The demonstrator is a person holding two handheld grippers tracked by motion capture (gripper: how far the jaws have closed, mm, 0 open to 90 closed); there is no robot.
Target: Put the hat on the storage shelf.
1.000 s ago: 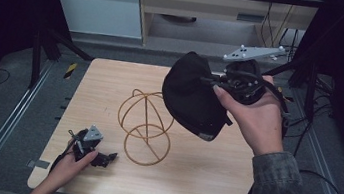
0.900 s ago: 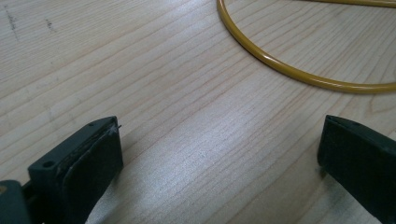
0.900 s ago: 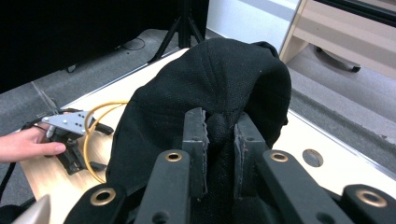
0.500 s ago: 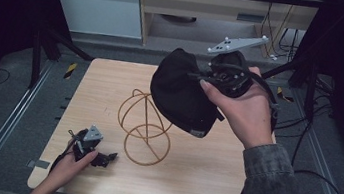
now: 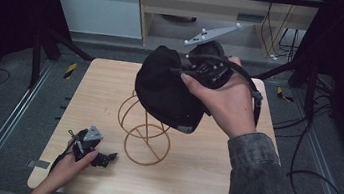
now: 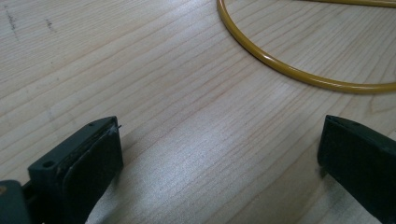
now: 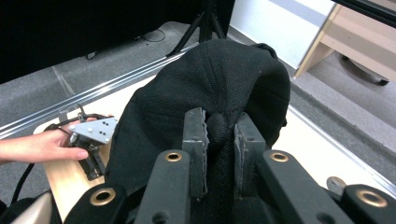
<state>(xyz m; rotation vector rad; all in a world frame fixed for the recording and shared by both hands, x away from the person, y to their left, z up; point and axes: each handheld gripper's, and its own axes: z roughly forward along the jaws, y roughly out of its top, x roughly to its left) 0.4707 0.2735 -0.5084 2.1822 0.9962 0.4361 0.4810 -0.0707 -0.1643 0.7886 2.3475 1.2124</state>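
— Two grippers at work; right gripper (image 5: 183,73) where?
— Raised above the far half of the tabletop (image 5: 209,182), held in the right hand (image 5: 225,101), grey three-cornered plate on top.
— Fingers (image 7: 194,140)?
— Clenched on a fold of the black cap (image 5: 165,91). Seen plainly in the right gripper view: both pads pressed into a bunched ridge of dark woven fabric (image 7: 219,130).
— And the cap itself?
— Off the tabletop, hanging from that grip, draped down over the upper loops of the yellow wire stand (image 5: 147,134). Touching the wire or just in front of it: cannot tell.
— Stand upright?
— Yes, round base ring flat on the wood near the middle, curved loops rising from it.
— Left gripper (image 5: 101,158)?
— Low at the near left corner of the tabletop, in the left hand (image 5: 62,171). Fingers (image 6: 88,163) released, spread wide with nothing but bare wood grain between them.
— Anything near it?
— Part of the stand's yellow base ring (image 6: 289,72), ahead of the fingers, well apart from them.
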